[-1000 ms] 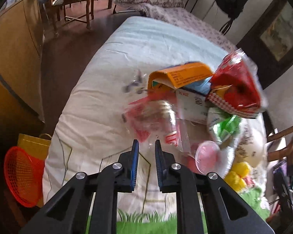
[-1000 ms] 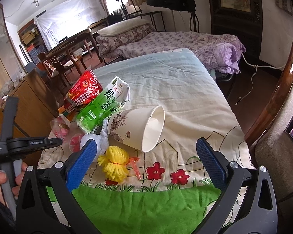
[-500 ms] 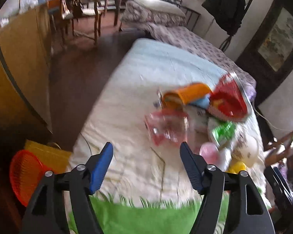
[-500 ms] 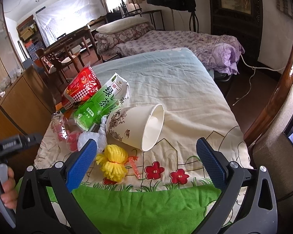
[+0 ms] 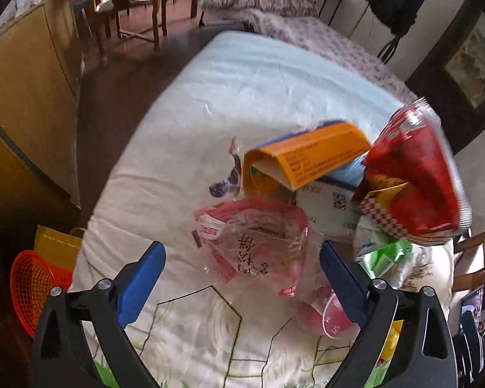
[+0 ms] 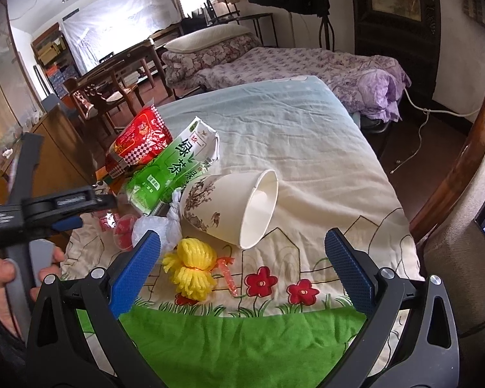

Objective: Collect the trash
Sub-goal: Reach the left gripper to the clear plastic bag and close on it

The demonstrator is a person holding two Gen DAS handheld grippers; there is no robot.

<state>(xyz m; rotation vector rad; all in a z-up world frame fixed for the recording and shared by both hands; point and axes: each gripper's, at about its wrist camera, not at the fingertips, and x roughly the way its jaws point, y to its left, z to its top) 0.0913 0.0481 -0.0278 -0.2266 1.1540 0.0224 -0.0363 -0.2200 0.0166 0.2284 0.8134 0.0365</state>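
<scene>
One bed with a pale cartoon-print cover carries the whole trash pile; everything sits ahead of both tongs.

Left tongs: jaws wide apart after just opening, nothing gripped. Clear pink-printed plastic bag lies loose on the cover just ahead, between the two blue pads but touching neither. Beyond it: orange carton, open end facing the tongs. Right of that, red snack bag propped on the pile. Clear plastic cup sits right beside the right pad. Orange mesh basket is off the bed, low on the left, by a yellow bag.

Right tongs: jaws wide apart, empty. Paper cup with floral print lies on its side ahead, mouth to the right. Green tea pack leans behind it to the left, red snack bag further left. Yellow yarn bundle lies closest, just inside the left pad. A hand on the left-tongs handle shows at far left.
</scene>
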